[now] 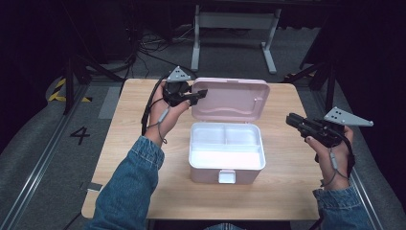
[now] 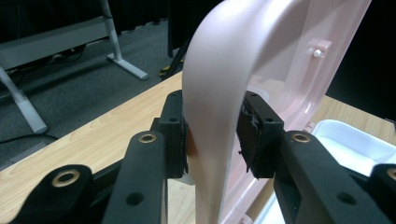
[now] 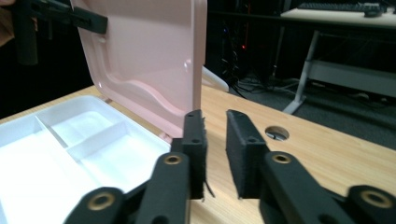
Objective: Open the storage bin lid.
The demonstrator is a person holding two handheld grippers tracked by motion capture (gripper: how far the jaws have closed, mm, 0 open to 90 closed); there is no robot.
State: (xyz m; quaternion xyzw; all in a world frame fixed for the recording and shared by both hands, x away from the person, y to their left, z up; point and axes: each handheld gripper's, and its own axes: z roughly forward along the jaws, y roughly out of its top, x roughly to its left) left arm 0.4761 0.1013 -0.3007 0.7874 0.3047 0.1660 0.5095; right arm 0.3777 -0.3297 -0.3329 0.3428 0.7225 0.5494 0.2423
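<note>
So the wooden worktop (image 1: 143,187) is the biggest thing here, and a pink box (image 1: 227,168) sits pretty much in the middle of it, a bit toward the near edge. Its lid (image 1: 230,99) is swung up and leans toward the far edge, so you can see the white tray (image 1: 227,143) inside: two small compartments at the back, one long one in front, all bare. There's a little white latch (image 1: 226,176) on the front wall.

Left gripper (image 1: 196,94) is up at the lid's left edge. In the left gripper view the jaws sit either side of that pink edge, clamped on it, pads touching the plastic. The left hand (image 1: 168,109) wraps the grip, denim sleeve (image 1: 128,187) behind it.

Right gripper (image 1: 293,120) hangs over the worktop's right edge, well apart from the box, pointing toward it. Its jaws are slightly apart with nothing between them.
</note>
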